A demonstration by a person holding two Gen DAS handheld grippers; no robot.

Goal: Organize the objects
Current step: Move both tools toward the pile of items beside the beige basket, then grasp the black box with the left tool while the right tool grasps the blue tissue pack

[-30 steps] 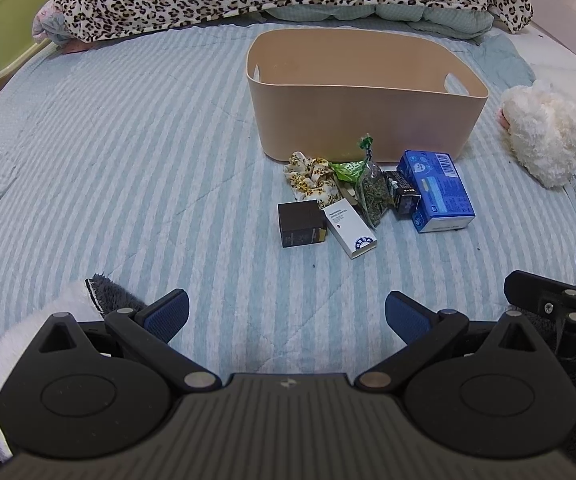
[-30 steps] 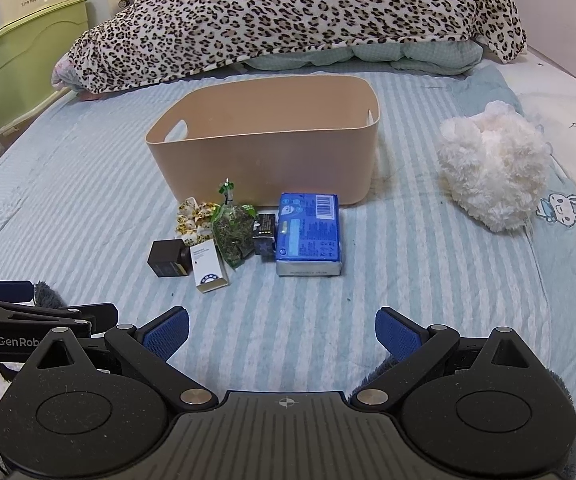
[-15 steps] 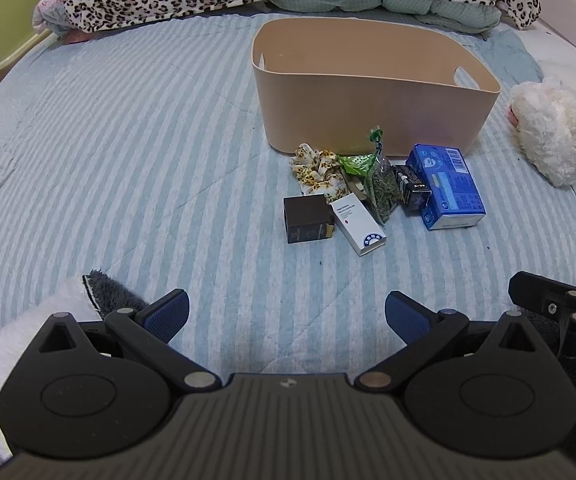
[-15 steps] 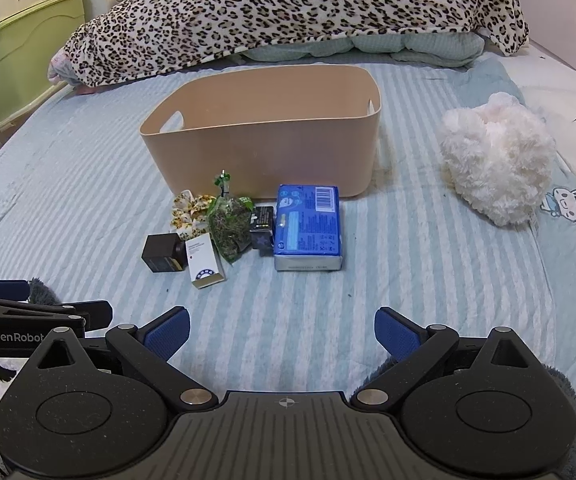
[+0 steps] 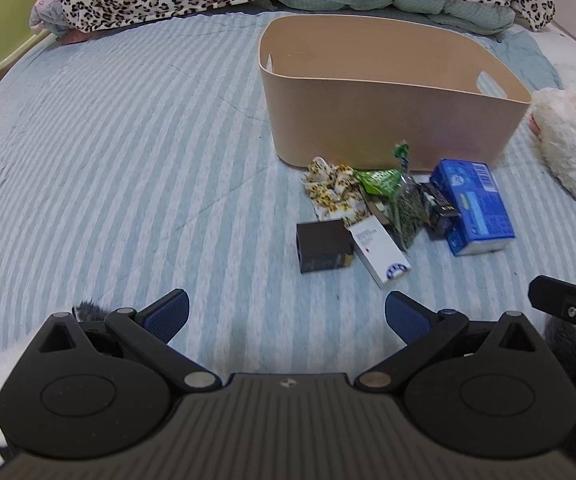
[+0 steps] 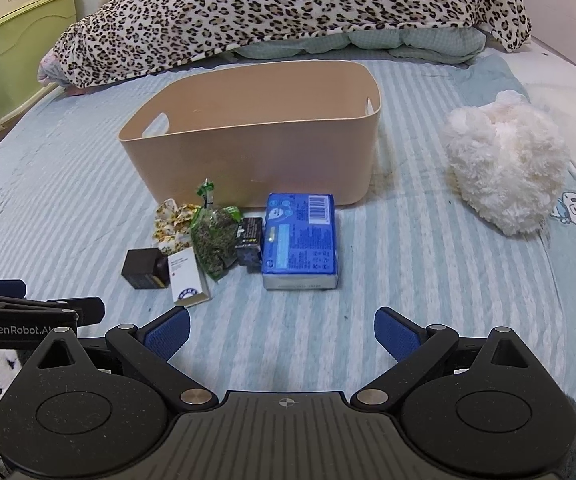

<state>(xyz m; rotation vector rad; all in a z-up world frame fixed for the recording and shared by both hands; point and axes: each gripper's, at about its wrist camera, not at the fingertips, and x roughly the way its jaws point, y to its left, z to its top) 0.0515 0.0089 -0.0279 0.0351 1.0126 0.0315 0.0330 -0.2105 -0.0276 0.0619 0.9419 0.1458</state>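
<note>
Smooth tan tub (rounded corners) behind glossy blue box.

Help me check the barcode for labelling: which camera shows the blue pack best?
The right wrist view: the blue pack lies near centre, its top face and barcode showing square-on. The left wrist view has it off to the right, skewed and blurrier.

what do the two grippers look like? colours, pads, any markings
Both match: matte black bodies, ribbed grey centre panel with a small crosshair mark, two round black discs, silver pivot pins. Left gripper and right gripper carry blue textured pads on black fingers. White "GenRobot.AI" lettering shows on the left gripper's side. No cables visible.
</note>
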